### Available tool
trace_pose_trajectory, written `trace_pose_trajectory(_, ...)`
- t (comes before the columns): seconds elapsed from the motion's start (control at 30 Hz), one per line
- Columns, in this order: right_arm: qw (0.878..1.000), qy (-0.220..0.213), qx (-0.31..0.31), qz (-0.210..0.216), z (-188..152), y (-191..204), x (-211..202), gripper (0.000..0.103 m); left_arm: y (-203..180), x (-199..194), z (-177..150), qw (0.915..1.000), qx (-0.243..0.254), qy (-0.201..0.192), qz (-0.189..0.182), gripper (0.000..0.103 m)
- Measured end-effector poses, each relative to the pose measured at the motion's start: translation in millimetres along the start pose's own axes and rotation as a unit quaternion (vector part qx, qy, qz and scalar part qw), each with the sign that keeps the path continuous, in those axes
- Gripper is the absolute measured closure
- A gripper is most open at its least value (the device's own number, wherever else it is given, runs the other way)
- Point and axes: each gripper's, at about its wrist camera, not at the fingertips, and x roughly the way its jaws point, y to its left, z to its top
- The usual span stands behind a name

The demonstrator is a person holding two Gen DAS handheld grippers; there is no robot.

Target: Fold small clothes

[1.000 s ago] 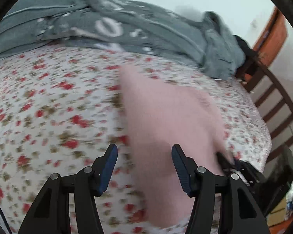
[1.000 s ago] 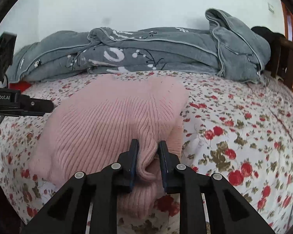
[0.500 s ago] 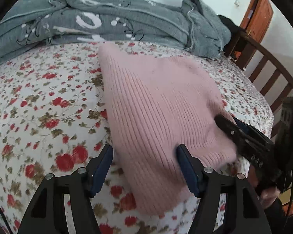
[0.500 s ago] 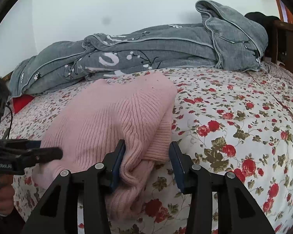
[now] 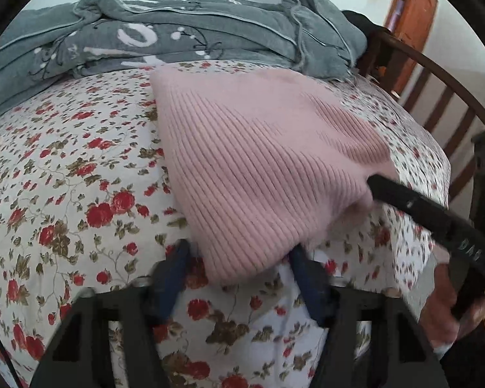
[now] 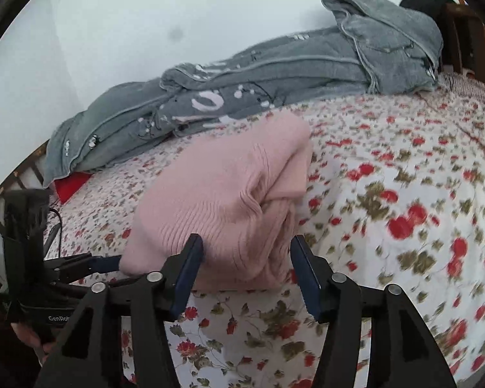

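Pink ribbed knit: one small folded sweater (image 5: 262, 168), laid on the flowered bedsheet (image 5: 64, 174), near its middle and toward the near edge.

Left wrist view, left to right. The sheet is seen bare at far left; a grey patterned blanket (image 5: 177, 32) is heaped along the wall behind. The left gripper (image 5: 239, 258) is shown blurred at the bottom; its jaws are closing, with the sweater's near corner between the blue pads. Whether the pads press the knit cannot be told through the blur, and a gap is visible beside the left pad. At right, the right gripper (image 5: 376, 189) is seen side-on only, its tip at the sweater's right edge; its opening cannot be read from this view. A dark wooden bed rail (image 5: 443, 103) and a brown door are cut off by the lens edge. Part of a hand is caught at lower right, blurred.

Right wrist view, left to right. The left gripper's body is seen at far left, its tip hidden behind the sweater's corner. A red item under the blanket's end is mostly covered. The right gripper (image 6: 247, 260) stands with jaws parted and still widening; the sweater's rolled, layered edge lies between the pads, which are not seen pressing it. The sheet at far right is smeared by blur.
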Motion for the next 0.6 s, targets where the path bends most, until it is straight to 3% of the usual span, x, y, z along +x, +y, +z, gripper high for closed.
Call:
trace_pose_trajectory(0.03,1.0,0.004,0.005,0.009,-0.3,-0.3,3.5,0.088,0.4,-2.3,1.0,1.0,0.001,-0.004,0.006,0.076)
trace_pose_trajectory(0.07,1.0,0.009,0.007,0.021,0.5,-0.7,5.3,0.096,2.7,-7.1,1.7,0.9999,0.001,-0.01,0.008,0.079)
trace_pose_trajectory(0.2,0.999,-0.03,0.007,0.015,3.6,-10.1,-15.5,0.097,13.6,-10.5,-4.0,1.0,0.001,0.001,-0.006,0.084)
trace_pose_trajectory(0.33,1.0,0.015,0.004,-0.008,-8.6,-16.1,3.7,0.097,13.3,-7.8,-9.2,1.0,-0.007,0.005,-0.004,0.084)
trace_pose_trajectory(0.47,0.999,0.007,-0.028,-0.017,-10.2,-5.1,-4.7,0.094,11.6,-14.7,-10.0,0.9999,0.008,0.013,0.0,0.08)
trace_pose_trajectory(0.6,0.999,-0.014,-0.047,-0.002,6.4,1.0,-21.2,0.068,14.8,-33.2,-9.1,0.9996,0.028,0.001,0.0,0.073)
